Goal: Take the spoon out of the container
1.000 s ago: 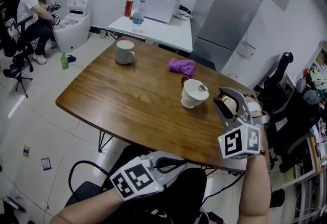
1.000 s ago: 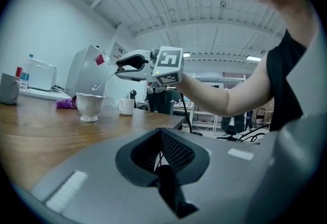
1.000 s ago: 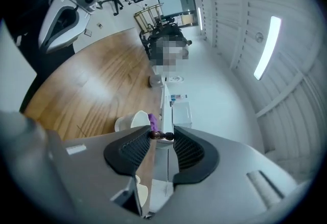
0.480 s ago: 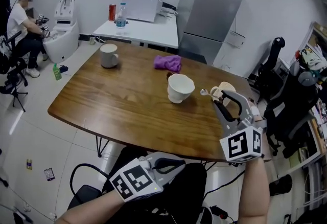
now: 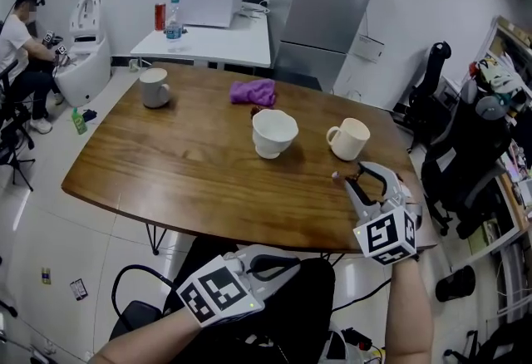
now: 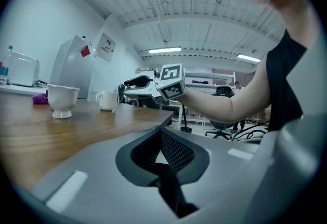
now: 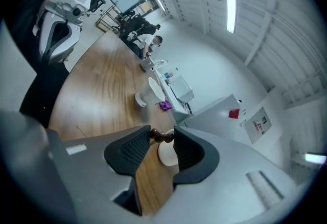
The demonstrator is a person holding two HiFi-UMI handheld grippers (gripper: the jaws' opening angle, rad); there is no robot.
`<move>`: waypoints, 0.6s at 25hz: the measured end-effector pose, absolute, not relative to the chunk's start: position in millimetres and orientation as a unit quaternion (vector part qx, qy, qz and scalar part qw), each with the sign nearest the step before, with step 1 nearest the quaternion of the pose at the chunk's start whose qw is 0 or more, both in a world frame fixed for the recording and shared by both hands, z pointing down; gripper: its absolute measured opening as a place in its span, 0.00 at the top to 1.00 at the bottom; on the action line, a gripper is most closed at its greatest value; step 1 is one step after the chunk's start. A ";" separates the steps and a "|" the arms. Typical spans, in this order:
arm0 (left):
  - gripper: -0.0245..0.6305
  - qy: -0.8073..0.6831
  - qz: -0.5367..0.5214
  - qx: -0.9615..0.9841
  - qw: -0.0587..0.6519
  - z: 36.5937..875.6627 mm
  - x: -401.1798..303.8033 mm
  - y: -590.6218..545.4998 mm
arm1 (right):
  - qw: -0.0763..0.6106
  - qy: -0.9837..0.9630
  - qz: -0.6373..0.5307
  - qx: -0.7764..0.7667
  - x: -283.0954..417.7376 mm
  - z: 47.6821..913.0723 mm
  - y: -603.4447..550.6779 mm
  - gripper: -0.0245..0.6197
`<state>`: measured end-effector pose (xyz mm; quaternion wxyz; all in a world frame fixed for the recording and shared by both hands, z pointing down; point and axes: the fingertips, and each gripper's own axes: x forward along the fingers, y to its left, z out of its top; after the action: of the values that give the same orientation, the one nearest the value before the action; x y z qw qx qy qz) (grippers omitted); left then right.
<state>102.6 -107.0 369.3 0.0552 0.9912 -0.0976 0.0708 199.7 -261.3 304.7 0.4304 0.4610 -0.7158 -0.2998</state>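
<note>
One spoon (image 7: 159, 136), out of the white cup (image 5: 274, 132). Up in the air over the near right corner of the desk (image 5: 191, 163), just in front of the cream mug (image 5: 349, 139). Pinched by a brown part between the very tips of the right gripper (image 5: 353, 182). Lying across the jaws, long way going side to side. One end poking out to the left, along the near edge of the desk. Too small in the head view to tell how much tipped up or down.

Right gripper jaws squeezed on the spoon, so not all the way together. Open gap behind the spoon, with the cream mug showing through it.

Left gripper (image 5: 283, 264) low down, below the near edge of the desk. Jaws pressed together at the tips, nothing in them.

Counted on the desk: three cups.
- A grey mug (image 5: 155, 88) near the far left corner.
- The white cup in the middle.
- The cream mug toward the right edge.

One purple cloth (image 5: 253, 91) by the far edge, just behind the white cup.

Two grippers, each with a cube (image 5: 384, 238) of black and white squares.
</note>
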 end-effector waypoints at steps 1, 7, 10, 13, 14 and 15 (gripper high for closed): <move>0.94 -0.095 0.071 0.991 0.056 370.4 104.7 -106.9 | 0.432 -0.717 -0.285 0.467 205.1 310.0 -261.8 0.74; 0.94 -0.075 0.072 0.993 0.061 373.8 115.7 -104.1 | 0.435 -0.735 -0.162 0.494 236.7 338.2 -261.4 0.74; 0.94 -0.069 0.071 0.993 0.066 374.7 117.2 -104.7 | 0.415 -0.759 -0.060 0.498 252.0 355.5 -262.1 0.74; 0.94 -0.065 0.069 0.993 0.071 375.9 120.5 -104.6 | 0.388 -0.774 0.023 0.500 269.6 368.6 -264.2 0.73; 0.94 -0.063 0.069 0.993 0.072 376.5 122.3 -104.4 | 0.386 -0.773 0.041 0.502 277.4 372.7 -264.2 0.73; 0.94 -0.061 0.069 0.993 0.074 377.1 124.1 -104.2 | 0.387 -0.771 0.055 0.504 285.2 376.8 -263.5 0.73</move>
<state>124.1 -104.2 377.1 0.0738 0.9930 -0.0609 0.0689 285.2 -263.5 376.8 0.3868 0.5035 -0.7706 0.0546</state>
